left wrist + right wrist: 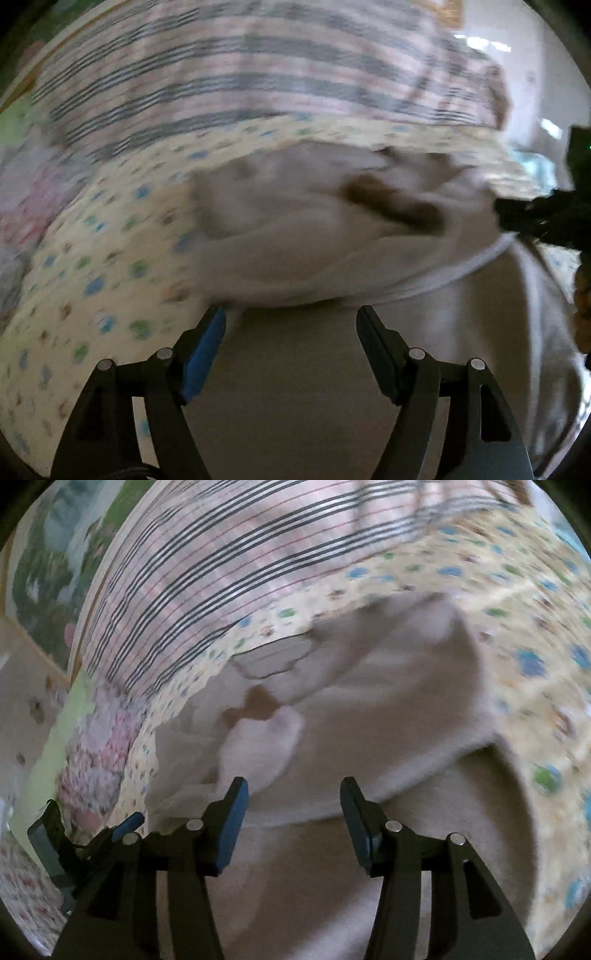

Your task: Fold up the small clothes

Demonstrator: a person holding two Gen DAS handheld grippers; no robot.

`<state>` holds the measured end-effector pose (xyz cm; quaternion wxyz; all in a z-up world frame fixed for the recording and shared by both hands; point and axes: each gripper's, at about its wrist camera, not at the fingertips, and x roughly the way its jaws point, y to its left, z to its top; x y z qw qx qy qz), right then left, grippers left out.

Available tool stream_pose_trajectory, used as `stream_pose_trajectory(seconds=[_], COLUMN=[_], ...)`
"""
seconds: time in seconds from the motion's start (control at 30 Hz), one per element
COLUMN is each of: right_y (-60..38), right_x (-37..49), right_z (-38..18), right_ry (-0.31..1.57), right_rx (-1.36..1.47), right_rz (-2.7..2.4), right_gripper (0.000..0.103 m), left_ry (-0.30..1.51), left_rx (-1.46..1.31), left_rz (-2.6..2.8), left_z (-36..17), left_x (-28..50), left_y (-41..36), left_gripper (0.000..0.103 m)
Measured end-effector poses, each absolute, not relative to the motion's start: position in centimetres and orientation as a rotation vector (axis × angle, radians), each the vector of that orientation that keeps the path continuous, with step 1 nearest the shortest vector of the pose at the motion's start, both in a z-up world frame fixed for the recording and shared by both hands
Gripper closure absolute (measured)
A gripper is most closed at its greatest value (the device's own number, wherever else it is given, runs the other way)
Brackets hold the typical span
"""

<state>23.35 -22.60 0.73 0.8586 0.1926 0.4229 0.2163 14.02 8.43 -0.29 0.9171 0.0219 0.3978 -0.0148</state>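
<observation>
A small beige garment (295, 229) with a brown print (373, 192) lies rumpled on a yellow dotted sheet (110, 258). My left gripper (291, 314) hovers just in front of a folded edge of it, open, with nothing pressed between the blue pads. In the right wrist view the same beige garment (388, 709) fills the middle, its brown print (258, 701) beside a pale sleeve-like flap (266, 738). My right gripper (293, 782) is open above the cloth, its pads apart. The views are blurred. The left gripper's fingers (125, 823) show at the lower left.
A pink and grey striped blanket (207, 590) lies beyond the yellow sheet (535, 646). A pink floral cloth (99, 746) is bunched at the left. A green pictured panel (55, 572) stands at the far left. The right gripper's dark body (546, 218) enters at the right edge.
</observation>
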Motion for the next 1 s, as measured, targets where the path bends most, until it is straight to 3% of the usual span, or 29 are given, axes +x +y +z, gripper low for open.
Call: stream_pose_trajectory(seconds=[0.2, 0.43, 0.47, 0.5, 0.67, 0.73, 0.87, 1.0], right_y=[-14.3, -8.7, -9.1, -10.0, -20.6, -24.4, -27.9, -29.5], right_x=[26.9, 30.1, 30.3, 30.4, 29.2, 27.8, 26.3, 24.8], right_z=[2.3, -2.1, -1.9, -1.4, 3.0, 2.1, -2.8, -4.1], right_ry=[0.833, 0.931, 0.920, 0.912, 0.733, 0.711, 0.848, 0.835], right_rx=[0.056, -0.322, -0.312, -0.270, 0.262, 0.384, 0.533, 0.628], right_rz=[0.460, 0.426, 0.420, 0.411, 0.331, 0.273, 0.267, 0.269], right_gripper=[0.050, 0.050, 0.063, 0.092, 0.092, 0.092, 0.088, 0.077], left_ry=[0.897, 0.945, 0.947, 0.943, 0.908, 0.903, 0.905, 0.889], left_rx=[-0.033, -0.099, -0.103, -0.110, -0.170, -0.183, -0.145, -0.220], left_rz=[0.102, 0.128, 0.130, 0.136, 0.197, 0.205, 0.262, 0.267], left_z=[-2.6, -3.8, -3.8, -3.8, -3.3, -3.4, -3.9, -3.7], left_x=[15.5, 18.1, 18.5, 19.0, 20.5, 20.5, 20.1, 19.3], left_y=[13.6, 14.5, 14.5, 14.5, 15.5, 15.3, 14.9, 16.2], left_gripper=[0.029, 0.029, 0.029, 0.029, 0.028, 0.028, 0.028, 0.028])
